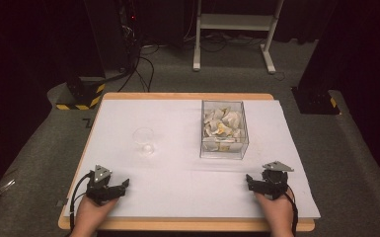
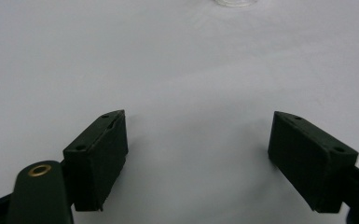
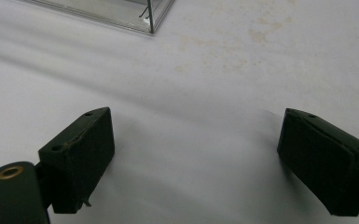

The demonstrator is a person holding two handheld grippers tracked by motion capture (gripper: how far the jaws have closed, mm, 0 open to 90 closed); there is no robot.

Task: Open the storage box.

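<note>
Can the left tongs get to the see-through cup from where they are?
Probably yes. The left tongs stand open near the table's front edge, and the clear cup stands farther back with bare white table between them. The clear box sits off to the side.

The high view was dim at its borders: the floor and the room's back fell into near black, while the white table (image 1: 177,168) stood as the one bright patch, lit evenly from above. The picture was soft and a little grainy. A clear cup (image 1: 143,141) barely separated from the surface; a clear box (image 1: 223,129) showed faint glints on its walls. In both gripper views the black jaws were sharp and cast soft, short shadows on the surface, and the far edge blurred. Light there was flat, without glare.
</note>
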